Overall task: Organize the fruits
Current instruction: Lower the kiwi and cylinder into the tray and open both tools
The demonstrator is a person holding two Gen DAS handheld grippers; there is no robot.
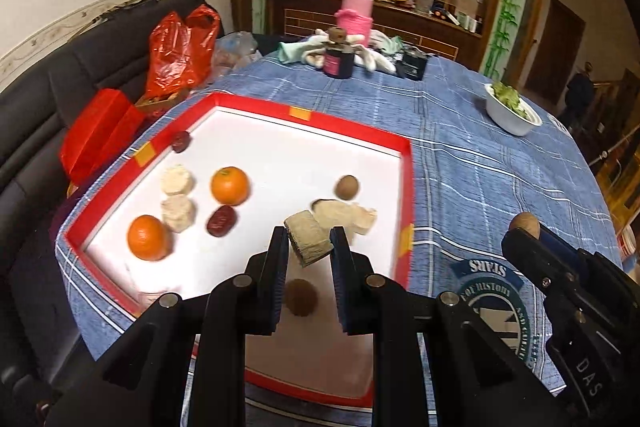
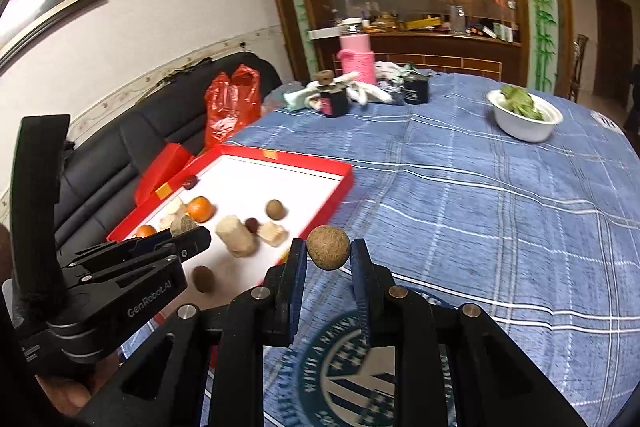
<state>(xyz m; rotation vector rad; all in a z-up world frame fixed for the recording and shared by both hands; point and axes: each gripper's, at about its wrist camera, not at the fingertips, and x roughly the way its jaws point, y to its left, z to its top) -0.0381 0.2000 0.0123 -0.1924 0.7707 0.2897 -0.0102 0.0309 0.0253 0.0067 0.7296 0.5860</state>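
Left wrist view: my left gripper (image 1: 309,239) is squeezing a pale chunk of fruit (image 1: 307,237) between its two black fingers (image 1: 279,247). The chunk has a light top and a darker cut side. I hold it over the red tray (image 1: 352,131), which has a white floor.

In the tray I see two oranges, one (image 1: 230,185) farther back and one (image 1: 147,237) closer to me. Two pale round pieces (image 1: 177,180) sit beside them, one behind the other. A dark red date (image 1: 221,221) lies between the oranges, and another dark red one (image 1: 181,141) sits in the far corner. A small brown ball (image 1: 346,187) rests near the right side of the tray. Just in front of it lie more pale chunks (image 1: 352,217), touching each other. Another brown ball (image 1: 301,297) sits under my left gripper, close to me.

My right gripper (image 2: 329,251) is pinching a round brown fruit (image 2: 328,247) between its fingertips. It hangs over the blue checked tablecloth (image 2: 480,207), just outside the tray's right edge.

Farther away on the table stand a white bowl (image 2: 524,125) with green stuff in it, a dark jar (image 2: 333,99) and a pink wrapped jar (image 2: 356,61). A red plastic bag (image 1: 180,47) sits near the black sofa (image 1: 36,115).
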